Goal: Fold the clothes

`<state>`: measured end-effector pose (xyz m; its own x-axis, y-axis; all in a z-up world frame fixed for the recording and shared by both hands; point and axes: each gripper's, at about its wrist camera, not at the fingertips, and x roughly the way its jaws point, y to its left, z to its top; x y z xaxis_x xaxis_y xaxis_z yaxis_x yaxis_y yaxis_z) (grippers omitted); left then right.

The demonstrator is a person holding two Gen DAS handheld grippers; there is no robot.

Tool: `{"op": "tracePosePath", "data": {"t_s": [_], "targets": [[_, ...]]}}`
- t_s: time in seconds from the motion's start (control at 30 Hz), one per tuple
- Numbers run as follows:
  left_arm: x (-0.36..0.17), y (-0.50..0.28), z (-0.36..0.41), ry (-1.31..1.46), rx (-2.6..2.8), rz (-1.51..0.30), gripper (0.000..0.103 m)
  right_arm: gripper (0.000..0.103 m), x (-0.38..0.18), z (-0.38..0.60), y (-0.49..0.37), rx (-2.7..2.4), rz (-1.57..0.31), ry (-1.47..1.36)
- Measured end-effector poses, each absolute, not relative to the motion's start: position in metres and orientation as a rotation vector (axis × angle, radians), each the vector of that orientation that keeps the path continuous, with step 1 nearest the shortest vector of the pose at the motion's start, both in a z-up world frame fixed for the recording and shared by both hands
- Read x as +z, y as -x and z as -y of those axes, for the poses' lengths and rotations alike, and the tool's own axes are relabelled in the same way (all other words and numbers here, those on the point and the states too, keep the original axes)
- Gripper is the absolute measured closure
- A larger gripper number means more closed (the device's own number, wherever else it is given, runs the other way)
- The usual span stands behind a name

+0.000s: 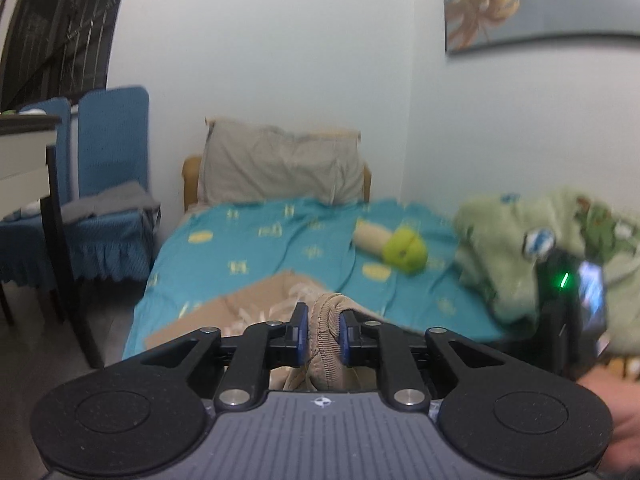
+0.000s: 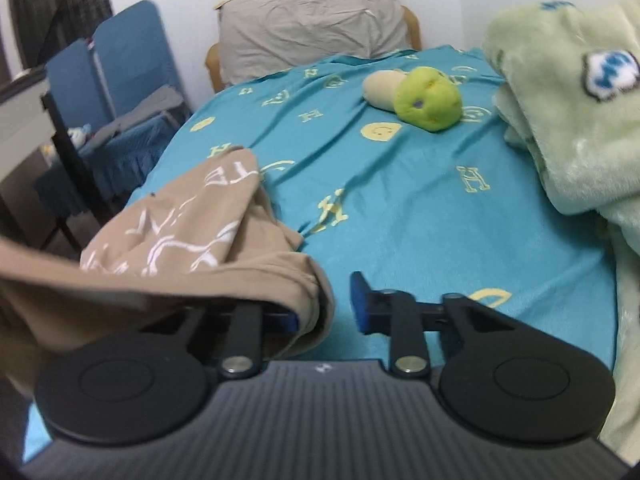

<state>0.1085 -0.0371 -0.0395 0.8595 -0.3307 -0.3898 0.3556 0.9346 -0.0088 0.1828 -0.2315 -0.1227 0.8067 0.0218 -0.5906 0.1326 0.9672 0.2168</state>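
We have the left gripper (image 1: 323, 330) clamped on a ribbed hem of the tan shirt (image 2: 188, 216), which hangs bunched over the teal bedsheet (image 2: 420, 200). Our right gripper (image 2: 326, 306) is spread wide, cloth draped across its left finger only. The free edge lies left of it, nearer the left hand.

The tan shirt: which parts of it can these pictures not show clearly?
- Left wrist view: most of the shirt is hidden behind the left tool.
- Right wrist view: its lower part is cut off by the left edge; the print is folded and blurred, unreadable.
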Motion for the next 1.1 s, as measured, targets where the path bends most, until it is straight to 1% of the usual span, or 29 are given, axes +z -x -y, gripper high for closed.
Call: {"op": "tracePosePath", "data": {"t_s": [0.03, 0.13, 0.17, 0.23, 0.3, 0.37, 0.43, 0.47, 0.57, 0.7, 0.83, 0.9, 0.97, 1.03, 1.07, 1.1], "targets": [[-0.045, -0.110, 0.040, -0.083, -0.350, -0.417, 0.079, 0.076, -0.122, 0.234, -0.181, -0.072, -0.622, -0.264], [-0.062, -0.114, 0.047, -0.139, -0.323, -0.467, 0.060, 0.077, -0.123, 0.244, -0.178, -0.100, -0.587, -0.299], [-0.068, -0.115, 0.051, -0.166, -0.315, -0.484, 0.057, 0.076, -0.123, 0.248, -0.177, -0.107, -0.574, -0.310], [-0.081, -0.117, 0.061, -0.236, -0.299, -0.512, 0.056, 0.076, -0.120, 0.250, -0.175, -0.112, -0.551, -0.323], [-0.095, -0.116, 0.070, -0.301, -0.286, -0.530, 0.050, 0.076, -0.117, 0.253, -0.174, -0.111, -0.526, -0.343], [-0.104, -0.116, 0.078, -0.344, -0.267, -0.536, 0.041, 0.076, -0.112, 0.256, -0.171, -0.107, -0.494, -0.370], [-0.112, -0.115, 0.084, -0.377, -0.244, -0.545, 0.037, 0.076, -0.107, 0.259, -0.167, -0.102, -0.456, -0.396], [-0.114, -0.116, 0.086, -0.378, -0.226, -0.554, 0.032, 0.076, -0.103, 0.260, -0.164, -0.103, -0.429, -0.403], [-0.116, -0.116, 0.088, -0.354, -0.223, -0.574, 0.027, 0.076, -0.092, 0.263, -0.155, -0.088, -0.331, -0.431], [-0.123, -0.116, 0.094, -0.378, -0.154, -0.606, 0.024, 0.075, -0.078, 0.263, -0.143, -0.088, -0.216, -0.419], [-0.126, -0.123, 0.085, -0.311, -0.063, -0.666, 0.018, 0.074, -0.068, 0.258, -0.136, -0.114, -0.159, -0.357], [-0.122, -0.128, 0.072, -0.242, 0.016, -0.673, 0.018, 0.065, -0.070, 0.255, -0.139, -0.142, -0.173, -0.314], [-0.117, -0.133, 0.056, -0.164, 0.105, -0.671, 0.018, 0.037, -0.076, 0.256, -0.146, -0.176, -0.211, -0.282], [-0.112, -0.138, 0.040, -0.085, 0.193, -0.669, 0.018, 0.022, -0.088, 0.258, -0.158, -0.197, -0.286, -0.253], [-0.110, -0.141, 0.032, -0.046, 0.237, -0.667, 0.018, 0.020, -0.095, 0.258, -0.166, -0.206, -0.332, -0.231], [-0.107, -0.143, 0.024, -0.007, 0.281, -0.665, 0.018, 0.020, -0.105, 0.256, -0.175, -0.207, -0.399, -0.191]]}}
